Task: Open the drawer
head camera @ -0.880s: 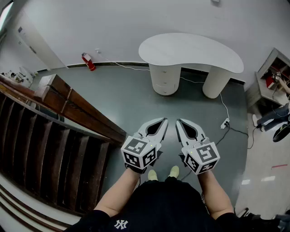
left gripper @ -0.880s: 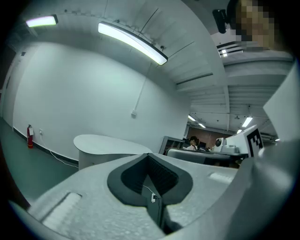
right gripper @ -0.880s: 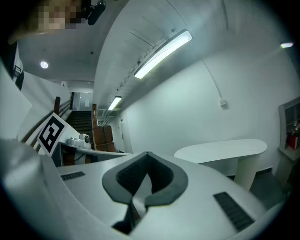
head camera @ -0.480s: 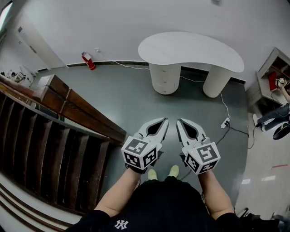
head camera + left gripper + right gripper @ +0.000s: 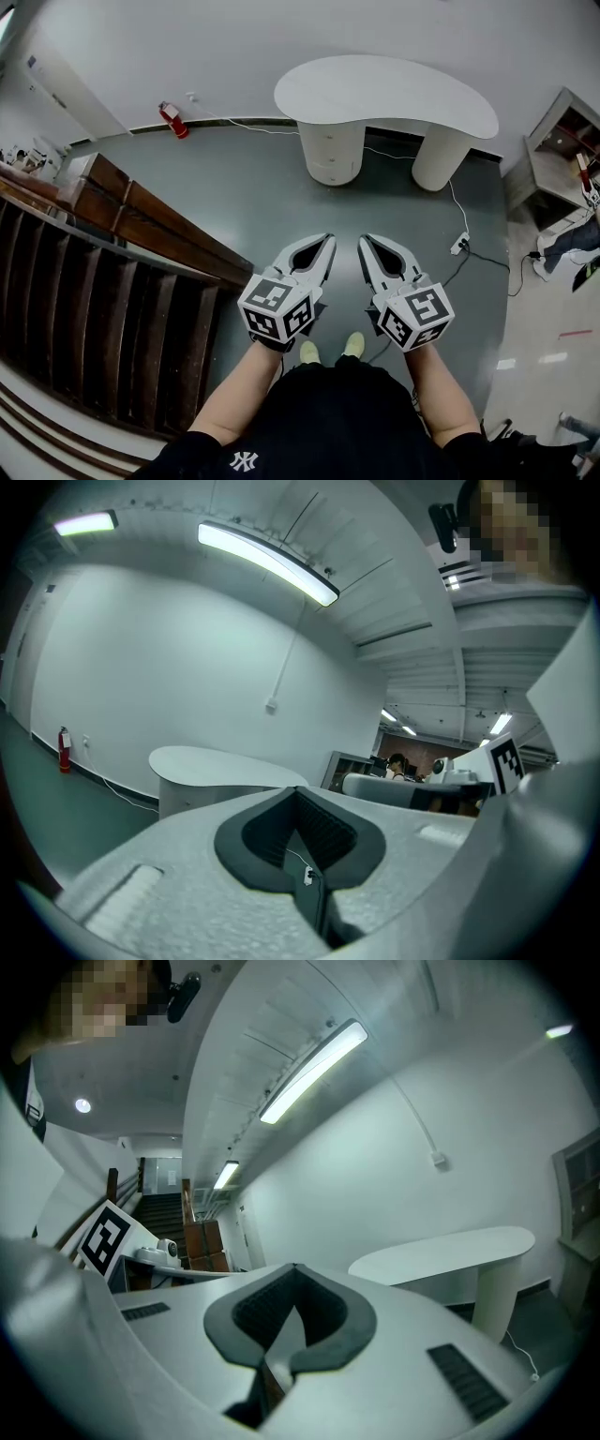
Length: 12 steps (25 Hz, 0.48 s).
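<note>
We see even, bright light from a ceiling tube [image 5: 267, 562] at eleven o'clock; fisheye bending and dark vignetting ring both gripper views.

The drawers [image 5: 330, 150] are white, curved fronts stacked in the rounded pedestal [image 5: 328, 176] under the left end of a kidney-shaped white desk [image 5: 394, 92]; faint horizontal seams divide them; all sit flush, shut; the pedestal stands upright on the grey floor [image 5: 244, 202], close to the far wall [image 5: 234, 47].
</note>
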{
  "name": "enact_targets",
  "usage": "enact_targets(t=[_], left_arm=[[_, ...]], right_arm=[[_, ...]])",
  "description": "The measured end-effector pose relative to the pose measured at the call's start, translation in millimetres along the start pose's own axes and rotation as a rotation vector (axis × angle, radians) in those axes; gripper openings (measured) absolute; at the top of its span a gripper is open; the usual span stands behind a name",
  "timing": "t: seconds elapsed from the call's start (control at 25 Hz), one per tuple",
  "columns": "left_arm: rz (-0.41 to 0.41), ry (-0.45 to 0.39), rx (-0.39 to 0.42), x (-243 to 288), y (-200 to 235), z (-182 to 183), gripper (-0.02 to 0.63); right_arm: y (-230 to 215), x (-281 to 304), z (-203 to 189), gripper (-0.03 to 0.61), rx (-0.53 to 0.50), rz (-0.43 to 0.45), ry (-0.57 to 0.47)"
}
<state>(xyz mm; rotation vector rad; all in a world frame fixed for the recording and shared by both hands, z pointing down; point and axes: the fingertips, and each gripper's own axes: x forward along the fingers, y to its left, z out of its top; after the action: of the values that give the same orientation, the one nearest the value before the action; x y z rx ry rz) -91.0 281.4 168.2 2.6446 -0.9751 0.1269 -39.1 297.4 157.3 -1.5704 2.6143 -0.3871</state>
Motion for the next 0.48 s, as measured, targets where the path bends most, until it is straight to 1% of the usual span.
enact_targets(t=[0.28,0.48], left_arm=[[0.002,0.015,0.004,17,-18,-6,0.006],[0.012,0.015,0.000,37,-29,-8,0.006]], right_arm=[[-21,-17,2,0.014,0.027,-0.008,-0.016],[-47,-28,7,0.014,0.025,-0.013,-0.025]])
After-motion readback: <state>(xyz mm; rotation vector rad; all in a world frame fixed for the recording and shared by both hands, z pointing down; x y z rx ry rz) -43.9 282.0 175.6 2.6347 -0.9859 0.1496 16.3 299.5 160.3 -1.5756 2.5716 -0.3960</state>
